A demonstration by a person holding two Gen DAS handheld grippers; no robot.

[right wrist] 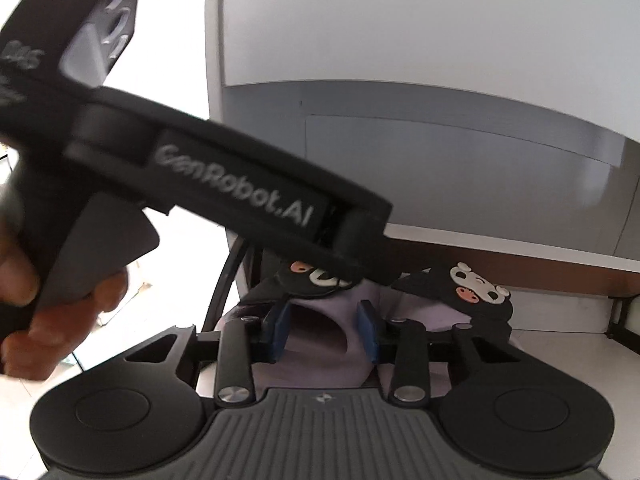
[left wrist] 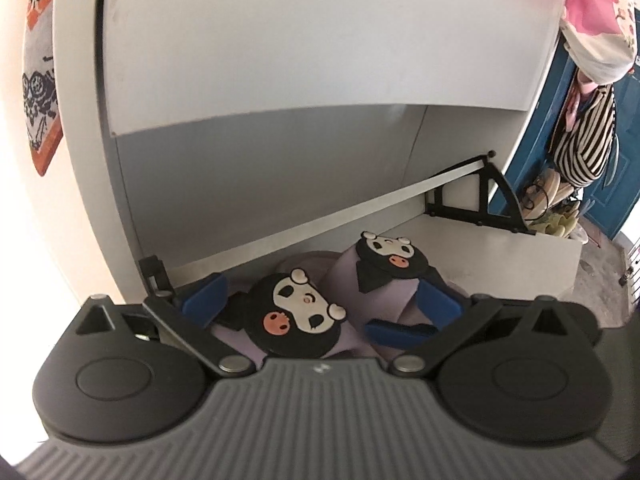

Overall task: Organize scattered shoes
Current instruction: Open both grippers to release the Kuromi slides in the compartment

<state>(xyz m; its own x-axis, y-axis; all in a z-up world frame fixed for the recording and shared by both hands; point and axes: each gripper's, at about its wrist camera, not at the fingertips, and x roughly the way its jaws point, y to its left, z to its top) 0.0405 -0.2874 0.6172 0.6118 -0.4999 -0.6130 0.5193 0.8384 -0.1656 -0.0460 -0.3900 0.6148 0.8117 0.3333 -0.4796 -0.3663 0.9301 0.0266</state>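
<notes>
Both lilac cartoon-face slippers (left wrist: 320,320) sit in the tilted-out white shoe cabinet drawer (left wrist: 500,248). Left tongs (left wrist: 316,312) spread wide around them, not gripping. Right tongs (right wrist: 326,332) half-spread over a slipper's opening; grip unclear.

Light: bright, even daylight you see | Glare: left edges washed white | Blur: nearest black gripper body (right wrist: 224,184) soft | Edges: fisheye-bowed

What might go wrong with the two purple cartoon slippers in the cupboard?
1. The right tool straddles one slipper's opening without clearly pinching it, so it may slip out.
2. The left tool crosses just above, so the two may bump.
3. The slippers overlap in the tilt-out shoe bin, so moving one may drag the other.
</notes>
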